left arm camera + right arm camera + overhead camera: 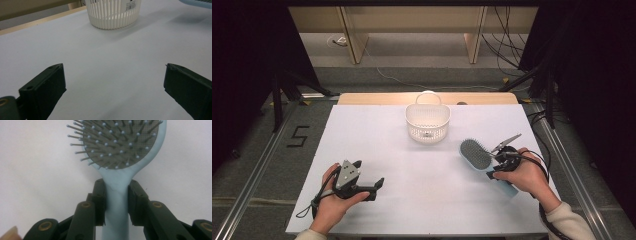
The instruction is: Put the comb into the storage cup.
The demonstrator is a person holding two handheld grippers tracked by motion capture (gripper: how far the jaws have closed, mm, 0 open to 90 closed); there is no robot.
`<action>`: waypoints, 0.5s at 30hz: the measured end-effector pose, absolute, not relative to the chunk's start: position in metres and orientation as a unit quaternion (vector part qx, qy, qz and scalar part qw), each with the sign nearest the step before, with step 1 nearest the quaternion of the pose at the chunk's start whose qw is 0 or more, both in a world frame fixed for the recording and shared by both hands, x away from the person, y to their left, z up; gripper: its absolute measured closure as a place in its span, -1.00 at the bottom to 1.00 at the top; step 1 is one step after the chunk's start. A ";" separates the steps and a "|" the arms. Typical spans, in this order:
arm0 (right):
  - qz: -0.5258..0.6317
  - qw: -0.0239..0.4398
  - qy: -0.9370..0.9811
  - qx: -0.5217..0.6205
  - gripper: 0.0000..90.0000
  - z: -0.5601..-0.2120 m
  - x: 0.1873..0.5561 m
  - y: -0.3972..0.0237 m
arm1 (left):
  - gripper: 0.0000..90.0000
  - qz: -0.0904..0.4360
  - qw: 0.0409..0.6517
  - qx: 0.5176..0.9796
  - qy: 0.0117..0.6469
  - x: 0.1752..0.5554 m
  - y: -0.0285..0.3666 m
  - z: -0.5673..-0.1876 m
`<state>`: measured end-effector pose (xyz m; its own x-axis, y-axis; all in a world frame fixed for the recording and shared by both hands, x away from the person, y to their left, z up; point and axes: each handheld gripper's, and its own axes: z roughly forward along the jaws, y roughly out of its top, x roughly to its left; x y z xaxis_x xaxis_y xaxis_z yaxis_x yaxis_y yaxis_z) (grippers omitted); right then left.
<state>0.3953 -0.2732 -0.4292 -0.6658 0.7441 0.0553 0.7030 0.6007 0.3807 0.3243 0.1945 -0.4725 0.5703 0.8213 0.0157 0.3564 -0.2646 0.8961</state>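
Right tongs (116,202) of mine clamp the blue hairbrush (120,157) by its neck above the table (422,200); my hand hides its handle end. Left tongs (113,92) gape, the basket (113,13) cut off.

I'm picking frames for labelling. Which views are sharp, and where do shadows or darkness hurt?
High view: table evenly lit, surroundings dark, slightly soft. Left gripper view: basket casts a soft shadow, near jaws blurred. Right gripper view: hairbrush bristles crisp, no glare.
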 end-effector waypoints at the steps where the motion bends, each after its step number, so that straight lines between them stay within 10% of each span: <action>1: 0.193 0.057 0.891 0.408 0.59 -0.429 0.395 -0.273 | -0.93 0.251 0.464 0.755 0.390 0.324 0.195 -0.472; 15: 0.213 0.070 0.884 0.411 0.59 -0.427 0.396 -0.275 | -0.92 0.252 0.464 0.754 0.390 0.324 0.195 -0.472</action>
